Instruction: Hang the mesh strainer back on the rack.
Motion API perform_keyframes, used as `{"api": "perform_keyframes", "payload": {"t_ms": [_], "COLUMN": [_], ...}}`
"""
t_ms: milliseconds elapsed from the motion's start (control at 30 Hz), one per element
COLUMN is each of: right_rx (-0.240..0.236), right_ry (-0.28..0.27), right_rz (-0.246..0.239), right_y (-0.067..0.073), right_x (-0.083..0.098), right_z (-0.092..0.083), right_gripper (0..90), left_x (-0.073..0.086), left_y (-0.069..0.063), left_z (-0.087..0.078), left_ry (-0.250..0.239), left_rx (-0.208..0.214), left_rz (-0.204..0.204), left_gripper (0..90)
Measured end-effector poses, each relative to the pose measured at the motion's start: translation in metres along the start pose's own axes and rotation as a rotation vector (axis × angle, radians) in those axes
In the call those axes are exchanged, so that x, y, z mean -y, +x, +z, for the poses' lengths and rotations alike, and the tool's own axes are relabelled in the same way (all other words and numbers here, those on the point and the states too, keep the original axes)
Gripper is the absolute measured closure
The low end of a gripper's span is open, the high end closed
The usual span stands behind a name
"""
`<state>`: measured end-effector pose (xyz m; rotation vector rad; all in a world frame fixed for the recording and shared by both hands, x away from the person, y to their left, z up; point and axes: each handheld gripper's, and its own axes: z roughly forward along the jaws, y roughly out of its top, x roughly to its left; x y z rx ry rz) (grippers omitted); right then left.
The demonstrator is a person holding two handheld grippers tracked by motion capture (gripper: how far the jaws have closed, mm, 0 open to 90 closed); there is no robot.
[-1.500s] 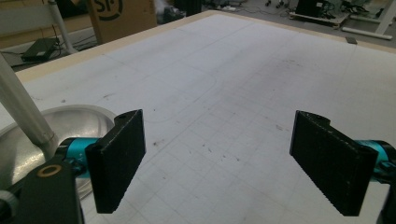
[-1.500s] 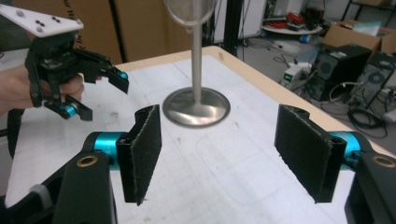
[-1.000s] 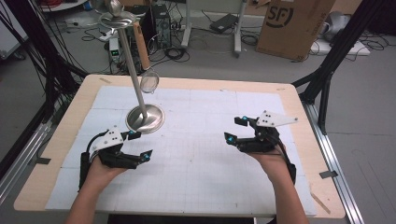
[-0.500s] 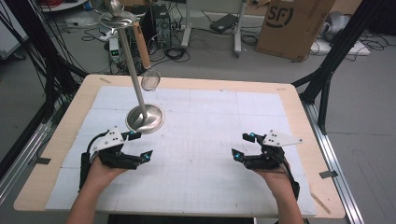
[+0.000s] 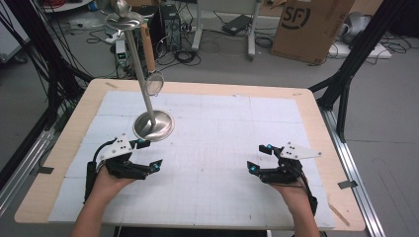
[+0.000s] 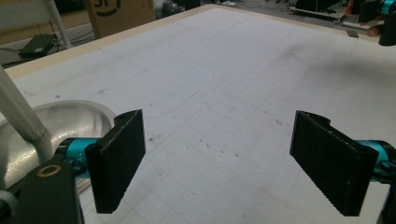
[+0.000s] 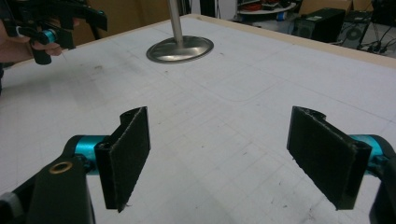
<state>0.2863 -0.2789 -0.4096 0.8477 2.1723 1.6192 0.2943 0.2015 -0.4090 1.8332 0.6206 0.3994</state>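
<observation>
From the high view I see the metal stand (image 5: 153, 124) at the left of the white-gridded surface (image 5: 222, 128), its round base just beyond my left hand-held gripper (image 5: 150, 155). Its pole runs up and leans toward the upper left of the frame, and the small strainer-like piece (image 5: 154, 83) hanging from it is hard to make out. In the left gripper view the base is cut off at the left edge. Both jaw pairs stand wide apart with nothing between them (the right hand-held gripper (image 5: 260, 158) has just been opening).
</observation>
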Motion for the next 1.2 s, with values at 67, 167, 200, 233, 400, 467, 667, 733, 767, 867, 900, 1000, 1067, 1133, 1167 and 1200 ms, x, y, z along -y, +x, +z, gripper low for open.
{"api": "perform_keyframes", "payload": {"t_ms": [67,167,200,233,400,467,667,733,767,867,900,1000,1067,1133,1167,1200], "right_rx": [-0.004,0.002,0.004,0.007,0.007,0.009,0.007,0.006,0.005,0.006,0.008,0.005,0.004,0.003,0.005,0.001], "right_ry": [-0.006,0.004,0.008,0.01,0.022,0.025,0.035,0.036,0.038,0.037,0.038,0.041,0.043,0.047,0.048,0.053], "right_rz": [-0.001,-0.003,-0.005,-0.011,-0.011,-0.009,-0.013,-0.013,-0.01,-0.008,-0.004,0.001,-0.005,-0.004,-0.007,0.002], "right_y": [-0.0004,-0.0009,-0.0006,-0.0011,-0.0009,-0.0004,0.0012,0.0009,0.0007,-0.0005,-0.0004,-0.0006,-0.0007,-0.0003,-0.0003,0.0006], "right_x": [-0.0004,0.0001,0.0002,0.0004,0.0011,0.0016,0.0021,0.0022,0.0024,0.0031,0.0033,0.004,0.0041,0.0042,0.0044,0.0045], "right_z": [-0.0005,-0.0003,0.0004,0.0012,0.0026,0.0027,0.0035,0.004,0.0039,0.0036,0.0036,0.0038,0.0043,0.005,0.0055,0.0057], "right_gripper": [20.7,20.7,20.7,20.7,20.7,20.7,20.7,20.7,20.7,20.7,20.7,20.7,20.7,20.7,20.7,20.7], "left_x": [0.0008,0.0012,0.0012,0.0009,0.001,0.0011,0.0004,0.0006,0.0008,0.001,0.0011,0.0014,0.0015,0.0014,0.0014,0.0015], "left_y": [0.0003,0.0,-0.0001,0.0,0.0004,-0.0002,-0.0012,-0.0006,-0.0006,-0.0007,-0.0009,-0.0011,-0.0012,-0.0013,-0.0015,-0.0015], "left_z": [0.0011,0.0033,0.0036,0.0034,0.0026,0.0029,0.0022,0.0021,0.0024,0.0031,0.0034,0.004,0.0041,0.0042,0.0043,0.0044], "left_ry": [0.004,0.011,0.009,0.009,0.01,0.011,0.004,0.008,0.009,0.014,0.016,0.015,0.016,0.017,0.017,0.017], "left_rx": [0.001,0.0,0.003,0.002,0.004,0.005,0.009,0.007,0.003,0.004,0.003,0.005,0.005,0.008,0.008,0.009], "left_rz": [0.0,0.004,0.006,0.008,0.006,0.005,0.009,0.01,0.008,0.01,0.01,0.007,0.006,0.01,0.009,0.01], "left_gripper": [18.8,18.7,18.7,18.8,18.7,18.8,18.7,18.7,18.7,18.7,18.7,18.7,18.7,18.7,18.7,18.7]}}
